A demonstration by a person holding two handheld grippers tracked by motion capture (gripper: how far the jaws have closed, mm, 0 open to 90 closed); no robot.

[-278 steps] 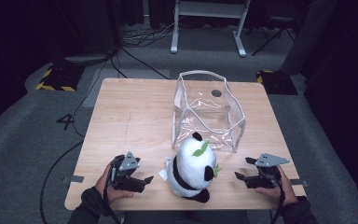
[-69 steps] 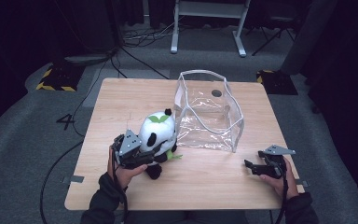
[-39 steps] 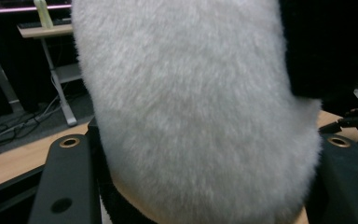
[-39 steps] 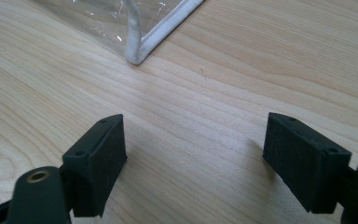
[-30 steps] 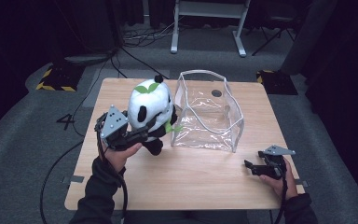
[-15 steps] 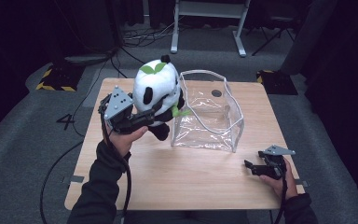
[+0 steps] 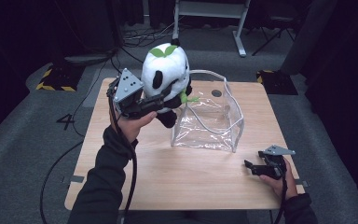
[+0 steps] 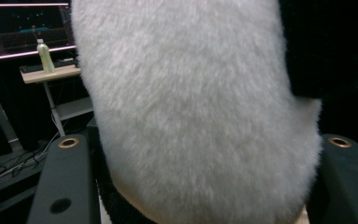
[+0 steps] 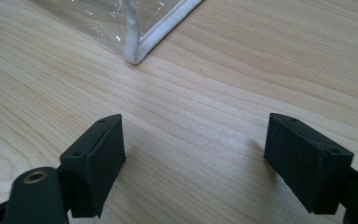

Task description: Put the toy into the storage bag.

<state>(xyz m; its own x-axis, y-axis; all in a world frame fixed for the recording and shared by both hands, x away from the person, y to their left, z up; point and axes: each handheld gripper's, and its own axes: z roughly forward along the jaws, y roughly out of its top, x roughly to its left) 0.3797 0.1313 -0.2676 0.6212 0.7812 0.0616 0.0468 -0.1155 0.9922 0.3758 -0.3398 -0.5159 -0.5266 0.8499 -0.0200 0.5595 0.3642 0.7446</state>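
Note:
A black-and-white panda plush [image 7: 165,74] with a green leaf on its head hangs in the air at the left rim of a clear plastic bag [image 7: 208,116] that stands open on the wooden table [image 7: 186,177]. My left gripper [image 7: 156,103] is shut on the panda's body; its white fur [image 8: 191,112] bulges between the two black jaws in the left gripper view. Over at the table's front right corner, my right gripper [image 7: 251,167] rests low with its jaws wide apart and nothing between them. The bag's white-edged corner [image 9: 137,49] lies just ahead of it.
A small round hole [image 7: 216,93] marks the table behind the bag. A desk frame and cables stand on the grey floor beyond the table. A shelf with a bottle [image 8: 45,56] and a lit monitor appear in the left gripper view.
My left gripper has lifted the panda from the table's front edge up and back to the bag's left rim. The right gripper has stayed still and open.

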